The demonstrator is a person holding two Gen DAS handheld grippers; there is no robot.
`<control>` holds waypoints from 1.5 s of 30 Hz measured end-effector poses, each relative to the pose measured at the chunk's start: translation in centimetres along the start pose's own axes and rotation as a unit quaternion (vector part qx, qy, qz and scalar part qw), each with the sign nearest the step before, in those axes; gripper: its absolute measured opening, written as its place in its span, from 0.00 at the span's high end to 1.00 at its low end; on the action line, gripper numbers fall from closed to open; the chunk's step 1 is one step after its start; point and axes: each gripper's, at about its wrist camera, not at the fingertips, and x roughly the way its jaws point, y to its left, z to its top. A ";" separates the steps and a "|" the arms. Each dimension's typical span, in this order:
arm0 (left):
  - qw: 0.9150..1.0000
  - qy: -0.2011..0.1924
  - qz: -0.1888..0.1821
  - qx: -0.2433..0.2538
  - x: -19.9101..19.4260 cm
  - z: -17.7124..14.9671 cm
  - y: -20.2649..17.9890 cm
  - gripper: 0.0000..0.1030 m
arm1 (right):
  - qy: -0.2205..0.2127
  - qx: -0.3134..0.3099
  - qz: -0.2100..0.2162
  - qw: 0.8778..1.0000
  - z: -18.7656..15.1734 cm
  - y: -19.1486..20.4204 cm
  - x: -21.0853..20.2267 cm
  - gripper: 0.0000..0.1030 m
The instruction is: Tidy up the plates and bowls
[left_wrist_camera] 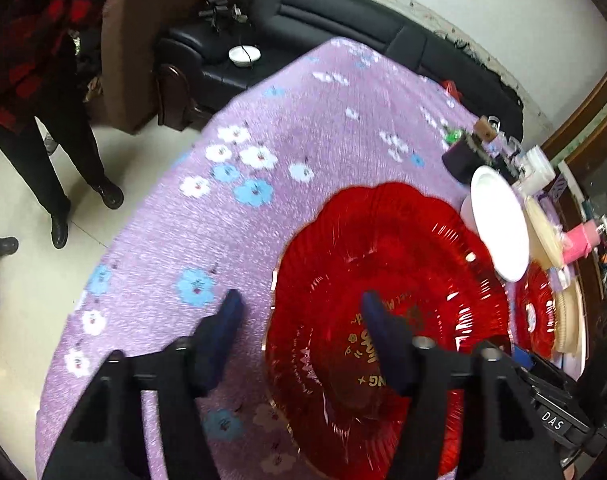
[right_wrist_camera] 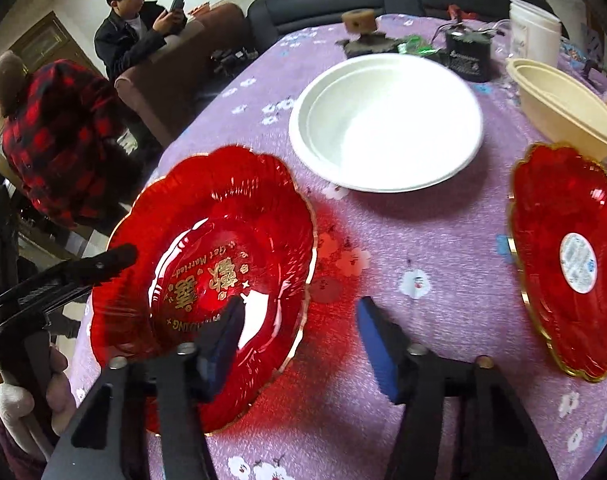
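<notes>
We see both tools straddling opposite edges of the same red scalloped plate [right_wrist_camera: 207, 280] with gold lettering, which lies on the near left part of the desk [right_wrist_camera: 423, 248] under its purple flowered cloth. The left tool [left_wrist_camera: 299, 312] is partly open, one finger over the plate's inside and the other over the cloth outside its rim; its pads do not press the rim. The right tool [right_wrist_camera: 299, 320] is likewise partly open, gripping nothing, with the plate's right rim between its fingers. Beyond lies a white plate [right_wrist_camera: 387, 124]; a second red plate [right_wrist_camera: 571, 264] sits at the right, just near of a cream bowl [right_wrist_camera: 563, 108].
</notes>
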 end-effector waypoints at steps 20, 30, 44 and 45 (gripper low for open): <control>1.000 -0.024 0.008 0.005 -2.8 -3.7 -0.7 0.68 | -0.005 -0.041 0.006 0.999 -2.5 1.1 -1.9 0.80; 0.999 -0.029 0.013 0.024 -3.8 -7.2 -1.9 0.68 | -0.006 -0.018 0.023 1.000 -6.0 -0.5 -3.0 0.80; 0.995 -0.084 0.041 0.020 -9.1 -9.2 -3.4 0.42 | -0.083 -0.006 0.036 0.996 -7.7 -2.9 -9.0 0.46; 0.995 -0.094 0.037 0.021 -10.0 -9.5 -3.8 0.41 | -0.084 -0.001 0.043 0.996 -8.1 -3.4 -9.7 0.46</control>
